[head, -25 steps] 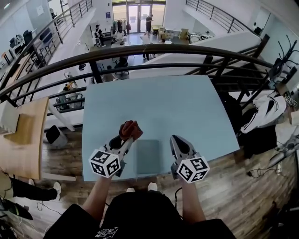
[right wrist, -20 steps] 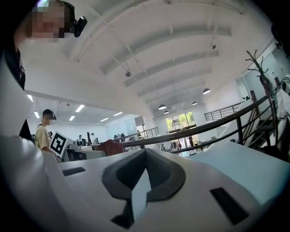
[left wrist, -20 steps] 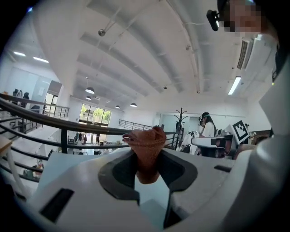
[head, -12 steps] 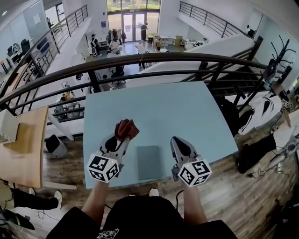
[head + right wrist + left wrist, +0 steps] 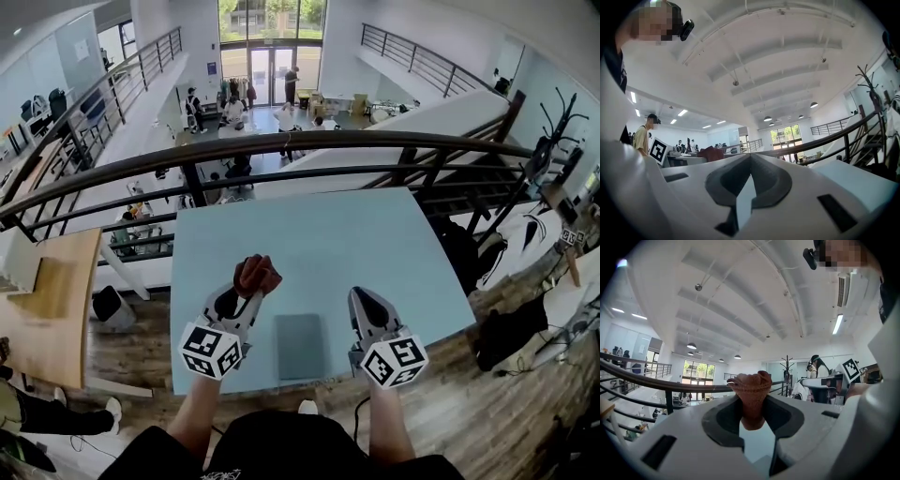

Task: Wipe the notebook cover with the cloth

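Seen from the head view, a gray notebook (image 5: 300, 346) lies at the near edge of a pale blue table (image 5: 328, 225), between the left gripper (image 5: 253, 289) and right gripper (image 5: 362, 298), both pointing toward the far side. The left gripper view shows its jaws pinching a reddish-brown cloth (image 5: 752, 392). The right gripper view shows jaws pressed together, holding nothing.

Notebook (image 5: 300, 346) on table (image 5: 328, 239), near edge
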`<state>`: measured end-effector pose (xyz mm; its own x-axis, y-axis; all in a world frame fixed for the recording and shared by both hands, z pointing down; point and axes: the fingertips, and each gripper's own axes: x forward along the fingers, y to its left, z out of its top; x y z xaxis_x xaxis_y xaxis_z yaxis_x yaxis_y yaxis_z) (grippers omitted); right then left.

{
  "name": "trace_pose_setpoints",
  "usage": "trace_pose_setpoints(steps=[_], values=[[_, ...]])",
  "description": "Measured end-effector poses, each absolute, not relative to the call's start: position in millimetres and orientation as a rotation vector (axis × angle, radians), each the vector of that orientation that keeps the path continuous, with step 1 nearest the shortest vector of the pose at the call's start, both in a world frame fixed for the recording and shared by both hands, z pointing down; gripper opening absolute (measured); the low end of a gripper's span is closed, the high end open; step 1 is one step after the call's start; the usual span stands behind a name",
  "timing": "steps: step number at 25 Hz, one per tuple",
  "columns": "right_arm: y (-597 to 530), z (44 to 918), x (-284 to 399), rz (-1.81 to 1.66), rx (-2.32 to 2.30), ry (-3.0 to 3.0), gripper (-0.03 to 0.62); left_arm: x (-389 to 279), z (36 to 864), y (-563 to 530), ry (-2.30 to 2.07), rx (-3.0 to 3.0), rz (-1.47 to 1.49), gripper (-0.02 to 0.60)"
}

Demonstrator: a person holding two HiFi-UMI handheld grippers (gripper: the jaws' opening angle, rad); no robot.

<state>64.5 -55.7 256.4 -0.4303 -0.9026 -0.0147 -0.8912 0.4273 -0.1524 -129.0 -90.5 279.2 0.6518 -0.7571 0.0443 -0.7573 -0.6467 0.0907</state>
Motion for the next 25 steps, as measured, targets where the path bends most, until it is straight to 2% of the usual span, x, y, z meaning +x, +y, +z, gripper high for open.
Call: trace_pose_setpoints(steps=[25], values=[[-56.8,269.1,64.1,-0.210,-1.651,2.592,0.006,-124.9,284.2,-90.8,-1.245,2.769,0.031,0.126]])
